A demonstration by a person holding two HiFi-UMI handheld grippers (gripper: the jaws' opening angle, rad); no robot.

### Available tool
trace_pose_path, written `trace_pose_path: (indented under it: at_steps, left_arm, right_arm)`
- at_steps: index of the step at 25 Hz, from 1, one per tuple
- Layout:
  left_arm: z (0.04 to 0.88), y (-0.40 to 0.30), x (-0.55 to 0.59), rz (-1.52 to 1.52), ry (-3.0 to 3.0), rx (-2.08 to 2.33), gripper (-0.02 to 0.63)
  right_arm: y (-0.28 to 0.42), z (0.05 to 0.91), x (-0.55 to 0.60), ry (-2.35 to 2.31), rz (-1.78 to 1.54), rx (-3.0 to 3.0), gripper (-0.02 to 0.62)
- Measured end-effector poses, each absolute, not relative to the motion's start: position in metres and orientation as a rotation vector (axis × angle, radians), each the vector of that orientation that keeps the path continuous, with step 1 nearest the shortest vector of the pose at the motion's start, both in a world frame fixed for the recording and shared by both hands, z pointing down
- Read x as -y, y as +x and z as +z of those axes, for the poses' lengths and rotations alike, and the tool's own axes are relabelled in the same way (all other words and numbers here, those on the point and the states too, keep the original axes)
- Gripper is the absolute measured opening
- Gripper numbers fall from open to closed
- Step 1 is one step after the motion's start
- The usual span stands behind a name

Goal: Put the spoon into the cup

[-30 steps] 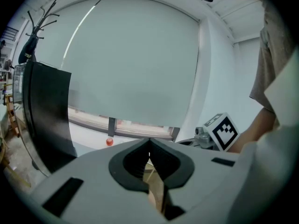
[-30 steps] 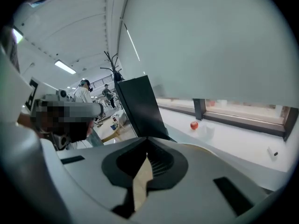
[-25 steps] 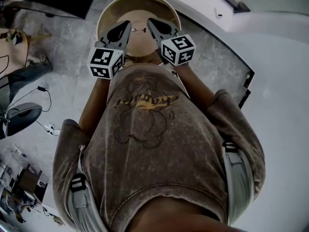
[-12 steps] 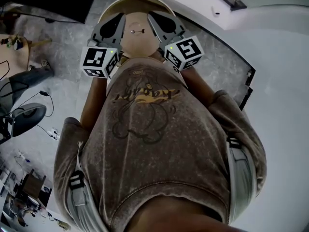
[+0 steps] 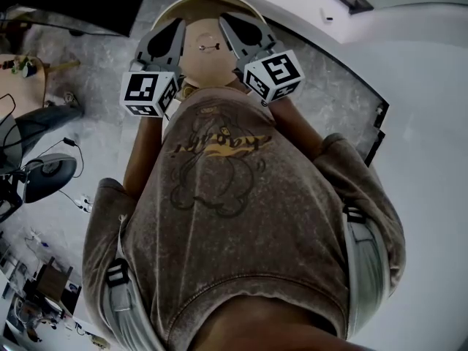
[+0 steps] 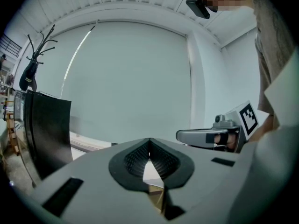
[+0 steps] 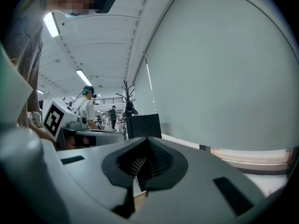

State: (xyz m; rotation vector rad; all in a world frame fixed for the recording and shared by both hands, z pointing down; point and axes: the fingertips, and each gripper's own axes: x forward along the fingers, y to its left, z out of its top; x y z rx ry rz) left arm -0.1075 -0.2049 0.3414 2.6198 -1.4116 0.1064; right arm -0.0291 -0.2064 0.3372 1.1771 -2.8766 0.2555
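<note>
One spoon (image 5: 208,47) is lying flat near the middle of the single round tan tabletop (image 5: 210,70). Its long axis is running left to right. It is showing too small to tell which end is the bowl.

Two hand-held grippers are flanking it, pointing toward the far side. The left hand-held gripper (image 5: 178,25) is sitting just left of the spoon. The right hand-held gripper (image 5: 225,20) is sitting just right of it. Each one is keeping its jaws closed tip to tip, with nothing between the pads.

The person's shirt (image 5: 234,218) is filling the near part of the head view. A mottled grey floor (image 5: 95,145) is spreading around the tabletop. At the far side, a pale blind (image 6: 135,83) is covering the wall. One coat stand (image 6: 32,64) and one black panel (image 6: 46,134) are standing to its left. Two people (image 7: 86,104) are standing far off under strip lights.
</note>
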Motion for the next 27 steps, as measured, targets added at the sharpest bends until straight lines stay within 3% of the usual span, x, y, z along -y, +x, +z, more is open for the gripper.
trace_pose_path:
  at_steps: [27]
  left_arm:
    - [0.355,-0.117,0.218,0.114,2.557,1.444,0.017]
  right_arm:
    - [-0.04,0.344,0.215,1.139,0.256,2.839,0.018]
